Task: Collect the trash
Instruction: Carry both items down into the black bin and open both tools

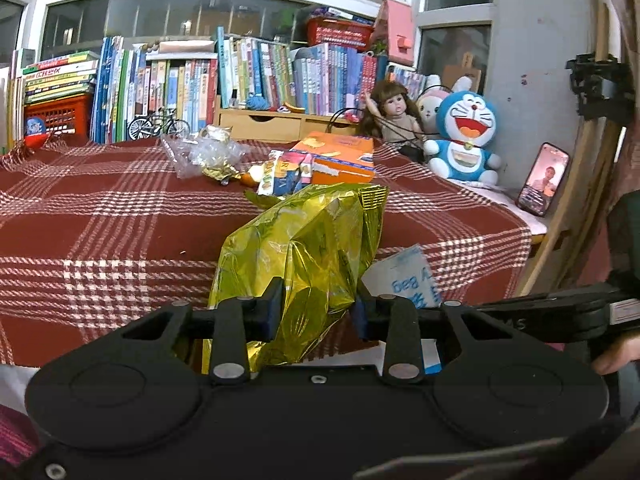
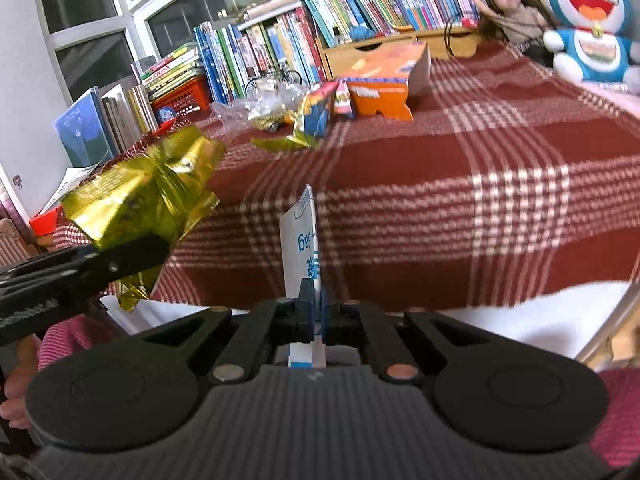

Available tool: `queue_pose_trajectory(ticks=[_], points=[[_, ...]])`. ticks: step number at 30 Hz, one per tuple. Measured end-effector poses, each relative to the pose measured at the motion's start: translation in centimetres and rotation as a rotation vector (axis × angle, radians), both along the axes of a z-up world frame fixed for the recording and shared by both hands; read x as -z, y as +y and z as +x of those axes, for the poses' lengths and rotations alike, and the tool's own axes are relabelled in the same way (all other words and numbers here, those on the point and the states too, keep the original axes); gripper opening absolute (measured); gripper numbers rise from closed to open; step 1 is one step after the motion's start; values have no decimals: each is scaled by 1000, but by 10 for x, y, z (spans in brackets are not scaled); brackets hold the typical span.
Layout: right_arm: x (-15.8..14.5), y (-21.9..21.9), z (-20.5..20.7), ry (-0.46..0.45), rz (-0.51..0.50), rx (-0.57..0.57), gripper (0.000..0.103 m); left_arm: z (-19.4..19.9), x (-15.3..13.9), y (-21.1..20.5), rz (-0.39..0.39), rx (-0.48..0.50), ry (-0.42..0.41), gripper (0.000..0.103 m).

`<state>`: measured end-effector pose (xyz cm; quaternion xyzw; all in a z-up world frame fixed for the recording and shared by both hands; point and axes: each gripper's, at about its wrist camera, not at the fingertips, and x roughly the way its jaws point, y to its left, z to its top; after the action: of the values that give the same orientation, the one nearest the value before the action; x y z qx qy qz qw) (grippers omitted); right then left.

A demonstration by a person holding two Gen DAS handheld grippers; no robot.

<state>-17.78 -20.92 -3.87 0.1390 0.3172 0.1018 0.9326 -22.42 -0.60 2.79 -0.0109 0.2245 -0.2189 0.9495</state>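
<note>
Left gripper (image 1: pixel 318 304): jaws partly closed, pads pressing on a crumpled gold foil wrapper (image 1: pixel 308 248), which stands up between them above the near edge of the table.
Right gripper (image 2: pixel 316 312): jaws closed tight on a thin white and blue bag (image 2: pixel 302 244), held edge-on and upright.
Where the two meet: the bag sits just to the right of the gold wrapper in the left wrist view, near the table's front edge.
Table: covered by a red and white plaid cloth (image 1: pixel 120 232).
Trash left on the cloth: one pile (image 1: pixel 288 160) at the far middle, with one orange carton (image 1: pixel 340 156), a crumpled clear plastic wrap (image 1: pixel 200 152), and several colourful snack wrappers too tangled to count.
Toys: one doll (image 1: pixel 396 116) and one blue cat plush (image 1: pixel 466 136), at the far right.
Behind: a long row of upright books (image 1: pixel 200 84), a small model bicycle (image 1: pixel 158 126).
Right edge: one phone (image 1: pixel 542 178) with a lit screen, propped upright.
</note>
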Motion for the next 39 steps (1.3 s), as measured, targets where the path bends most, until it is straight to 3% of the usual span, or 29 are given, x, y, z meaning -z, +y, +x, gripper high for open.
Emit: queue_pose_trajectory(ticks=[5, 10, 21, 27, 32, 39], points=[[10, 1, -6, 34, 17, 3, 6, -14, -5, 2, -7, 23, 8, 32], [27, 2, -10, 81, 16, 11, 6, -24, 11, -1, 26, 32, 62, 32], [70, 10, -12, 211, 2, 19, 6, -8, 82, -5, 59, 4, 346, 32], [97, 16, -8, 282, -11, 18, 6, 17, 127, -4, 76, -66, 529, 32], [114, 18, -1, 331, 0, 22, 6, 33, 152, -5, 105, -122, 609, 32], [123, 22, 4, 359, 4, 19, 7, 43, 169, -7, 111, -154, 660, 33]])
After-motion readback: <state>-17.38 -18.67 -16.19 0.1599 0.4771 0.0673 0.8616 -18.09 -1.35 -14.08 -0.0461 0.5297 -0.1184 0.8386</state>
